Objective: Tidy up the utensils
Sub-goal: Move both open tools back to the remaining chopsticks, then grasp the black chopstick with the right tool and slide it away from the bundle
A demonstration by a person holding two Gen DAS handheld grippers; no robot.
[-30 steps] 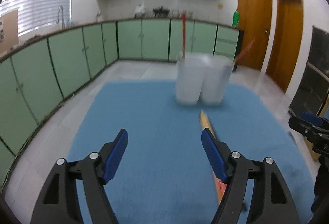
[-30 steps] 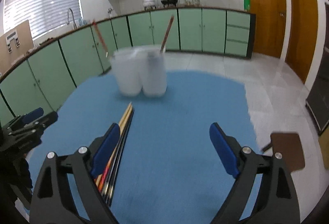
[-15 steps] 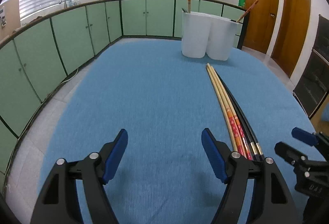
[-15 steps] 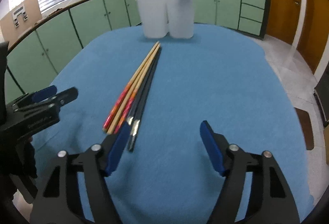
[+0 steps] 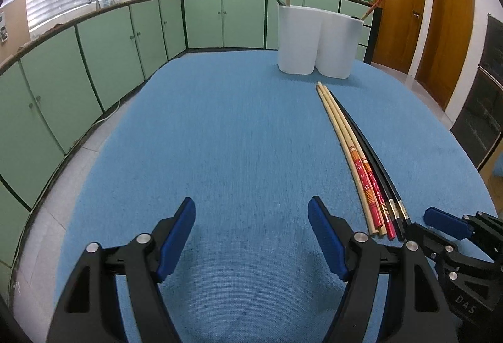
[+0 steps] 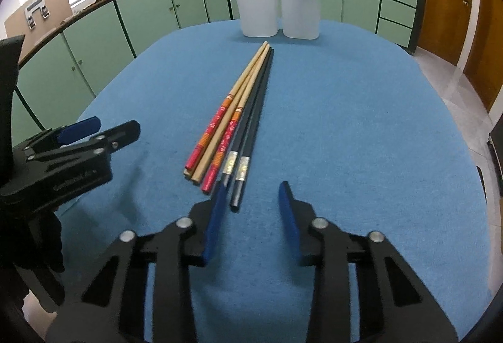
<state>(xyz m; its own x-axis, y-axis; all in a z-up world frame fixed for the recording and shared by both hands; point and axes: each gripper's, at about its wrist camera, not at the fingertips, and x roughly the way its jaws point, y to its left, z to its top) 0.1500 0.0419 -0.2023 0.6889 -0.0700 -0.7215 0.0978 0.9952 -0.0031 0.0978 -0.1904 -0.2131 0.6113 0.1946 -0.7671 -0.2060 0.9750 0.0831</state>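
Covering table, blue cloth (image 5: 235, 138), green kitchen cabinets (image 5: 103, 53) behind, wood doors (image 5: 396, 9)

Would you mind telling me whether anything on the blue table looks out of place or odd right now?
Nothing looks damaged or spilled. The only things out of place are the loose chopsticks, lying in a bundle on the blue cloth instead of standing in the white holder, where two chopsticks already stand.

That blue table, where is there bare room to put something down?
The blue cloth is bare left of the chopsticks, up to the white holder, and right of them in the right view. It is crowded around their near ends, where the right gripper is closing.
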